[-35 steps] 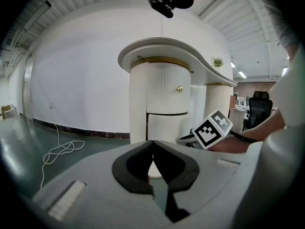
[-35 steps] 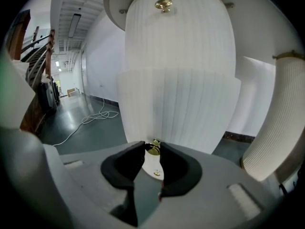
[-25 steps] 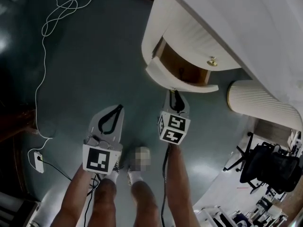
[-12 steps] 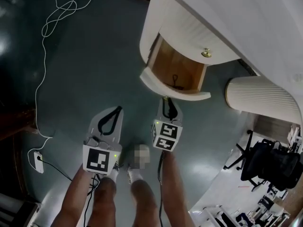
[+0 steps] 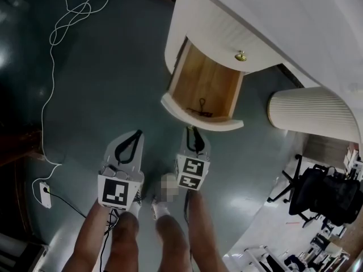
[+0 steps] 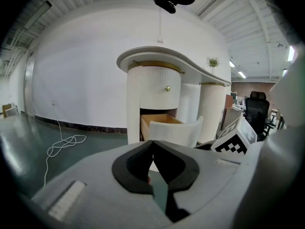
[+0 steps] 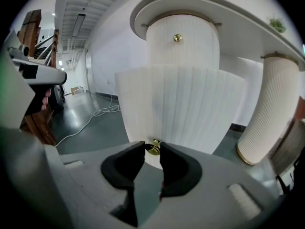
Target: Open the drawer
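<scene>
The lower drawer (image 5: 205,86) of the white ribbed cabinet (image 5: 227,27) stands pulled out, its wooden inside showing. My right gripper (image 5: 192,131) is at the middle of its curved white front (image 5: 195,118). In the right gripper view the right gripper (image 7: 152,144) is shut on the drawer's small brass knob (image 7: 154,148), low on the ribbed front (image 7: 181,104). My left gripper (image 5: 136,135) hangs over the floor to the left of the drawer, apart from it. Its tips meet with nothing between them (image 6: 153,141), and the open drawer (image 6: 171,130) lies ahead.
A small dark loop (image 5: 199,107) lies inside the drawer. The upper drawer keeps its brass knob (image 5: 241,56). A ribbed white column (image 5: 312,115) stands to the right, an office chair (image 5: 326,200) beyond it. A white cable (image 5: 54,67) and plug (image 5: 45,192) lie on the floor at left.
The right gripper has moved back toward the person with the knob in its jaws, and the drawer has slid much further out. The left gripper shifted only a little.
</scene>
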Demonstrator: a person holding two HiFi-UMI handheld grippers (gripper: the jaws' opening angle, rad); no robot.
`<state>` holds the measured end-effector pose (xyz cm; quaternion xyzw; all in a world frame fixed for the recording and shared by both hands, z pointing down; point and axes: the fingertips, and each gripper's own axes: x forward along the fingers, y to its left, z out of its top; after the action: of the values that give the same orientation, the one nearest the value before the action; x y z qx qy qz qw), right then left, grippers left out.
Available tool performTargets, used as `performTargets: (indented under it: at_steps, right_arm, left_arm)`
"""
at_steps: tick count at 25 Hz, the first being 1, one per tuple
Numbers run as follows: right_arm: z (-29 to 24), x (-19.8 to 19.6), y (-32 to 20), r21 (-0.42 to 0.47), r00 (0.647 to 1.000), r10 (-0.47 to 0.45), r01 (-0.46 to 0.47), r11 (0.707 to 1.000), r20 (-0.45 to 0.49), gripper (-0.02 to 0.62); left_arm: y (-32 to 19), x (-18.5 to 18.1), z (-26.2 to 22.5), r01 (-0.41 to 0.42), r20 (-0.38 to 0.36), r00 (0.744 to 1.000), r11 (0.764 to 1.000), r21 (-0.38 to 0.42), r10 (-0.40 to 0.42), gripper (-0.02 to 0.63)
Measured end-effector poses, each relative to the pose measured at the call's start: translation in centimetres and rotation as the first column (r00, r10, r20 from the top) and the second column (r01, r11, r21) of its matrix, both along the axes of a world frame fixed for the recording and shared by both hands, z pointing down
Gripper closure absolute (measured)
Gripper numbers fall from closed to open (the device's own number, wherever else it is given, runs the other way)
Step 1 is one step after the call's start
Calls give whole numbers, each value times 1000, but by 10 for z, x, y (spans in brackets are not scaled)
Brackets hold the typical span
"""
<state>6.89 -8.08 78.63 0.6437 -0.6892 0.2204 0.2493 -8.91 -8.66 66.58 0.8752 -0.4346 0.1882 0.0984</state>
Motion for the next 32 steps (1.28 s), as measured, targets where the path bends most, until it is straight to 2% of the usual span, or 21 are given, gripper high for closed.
performTargets:
  at_steps: [20, 32]
  right_arm:
    - [1, -17, 48, 4, 1000, 7, -7, 1000, -4, 492]
    - [1, -17, 50, 11, 1000, 20, -20, 1000, 1, 489]
  left_arm:
    - [19, -4, 5, -5, 3, 1000, 1000, -22, 5, 597]
    - [24, -4, 9, -11, 0, 1000, 999, -44, 11, 597]
